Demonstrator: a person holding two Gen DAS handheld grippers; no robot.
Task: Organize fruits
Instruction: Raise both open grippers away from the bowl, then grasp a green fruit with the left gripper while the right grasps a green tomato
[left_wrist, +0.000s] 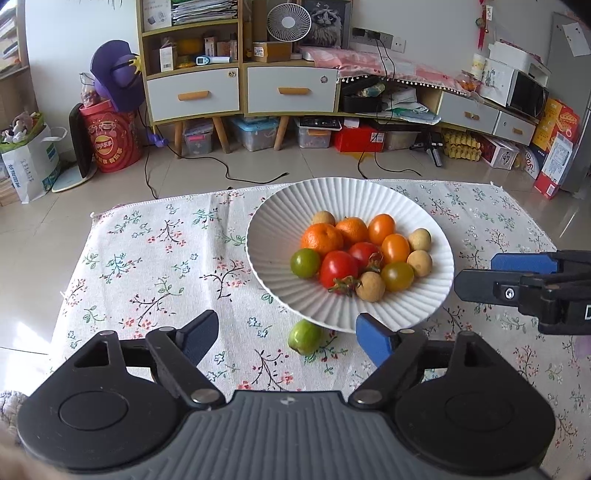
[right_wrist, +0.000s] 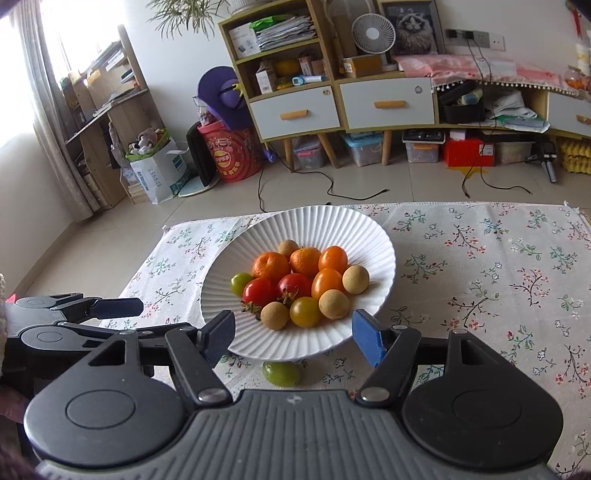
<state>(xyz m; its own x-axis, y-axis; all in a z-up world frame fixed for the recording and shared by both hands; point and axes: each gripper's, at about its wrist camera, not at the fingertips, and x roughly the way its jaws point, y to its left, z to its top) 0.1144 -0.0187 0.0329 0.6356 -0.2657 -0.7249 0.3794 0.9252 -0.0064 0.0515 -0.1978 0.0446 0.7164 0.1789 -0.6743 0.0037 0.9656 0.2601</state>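
My left hand-held gripper (left_wrist: 286, 338) gapes empty over the small green tomato (left_wrist: 304, 336) near the ribbed white plate (left_wrist: 369, 199); I'd straddle it squarely.

The red cylindrical tub (right_wrist: 236, 157) on the floor, left of the wooden cabinet (right_wrist: 295, 110), bears a round Lay's logo with Chinese characters, too small to make out. Print on the white paper bag (right_wrist: 162, 177) beside it is illegible.
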